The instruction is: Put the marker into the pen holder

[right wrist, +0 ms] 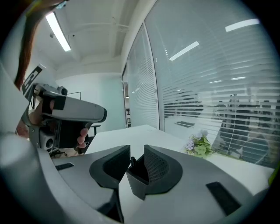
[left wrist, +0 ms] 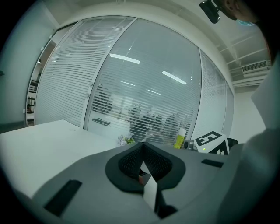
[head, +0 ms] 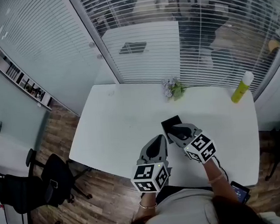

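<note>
The black square pen holder [head: 170,124] stands on the white table [head: 112,121] near its front middle. In the right gripper view the pen holder [right wrist: 136,175] sits between the jaws, against the right-hand pad, with a strip of table showing at the left-hand pad. A dark marker tip [right wrist: 132,161] sticks up from inside the holder. My right gripper [head: 174,131] is open around the holder. My left gripper [head: 157,139] hovers just in front and to the left of it, its pads pressed together [left wrist: 142,151] with nothing clearly between them.
A small flower bunch [head: 173,88] and a yellow bottle [head: 242,87] stand along the table's far edge, by the blinds. A black office chair [head: 53,178] is on the floor at the left. A phone [head: 240,190] lies near the person's right side.
</note>
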The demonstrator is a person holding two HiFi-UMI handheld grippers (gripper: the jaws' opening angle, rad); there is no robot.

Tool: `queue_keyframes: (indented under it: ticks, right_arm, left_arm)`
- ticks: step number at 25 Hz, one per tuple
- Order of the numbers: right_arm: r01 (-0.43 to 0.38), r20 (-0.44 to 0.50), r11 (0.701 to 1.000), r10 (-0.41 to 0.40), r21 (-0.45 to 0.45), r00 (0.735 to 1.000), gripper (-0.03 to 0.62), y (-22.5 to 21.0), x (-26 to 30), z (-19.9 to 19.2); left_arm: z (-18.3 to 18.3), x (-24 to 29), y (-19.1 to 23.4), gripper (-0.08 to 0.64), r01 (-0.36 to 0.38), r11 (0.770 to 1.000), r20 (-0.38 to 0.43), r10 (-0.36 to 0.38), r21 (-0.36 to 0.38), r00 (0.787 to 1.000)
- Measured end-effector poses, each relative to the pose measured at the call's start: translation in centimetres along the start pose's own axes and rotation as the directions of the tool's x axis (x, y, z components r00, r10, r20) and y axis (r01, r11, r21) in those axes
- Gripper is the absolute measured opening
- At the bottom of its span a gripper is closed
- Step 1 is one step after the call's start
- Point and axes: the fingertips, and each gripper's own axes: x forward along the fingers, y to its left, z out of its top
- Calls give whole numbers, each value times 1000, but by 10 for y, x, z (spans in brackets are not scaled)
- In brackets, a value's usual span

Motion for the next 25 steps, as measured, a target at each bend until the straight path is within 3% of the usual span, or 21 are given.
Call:
queue_keyframes:
  ticks: [12,19,25]
  right_arm:
    - [51,119,998,-55,33,991,57,-6,-42,31]
    - [74,151,997,-75,11,986,42,-13,-63,38]
    - [142,186,990,-137,-16,973,31,-22,-81,45]
  left_arm:
    - [4,-4,0,18,-10,998,2,10,55,1000]
    - [6,2,-9,18,-1,997,2,1,81,1000]
    - [6,6,-18,18,27,991,10,-29,127,1000]
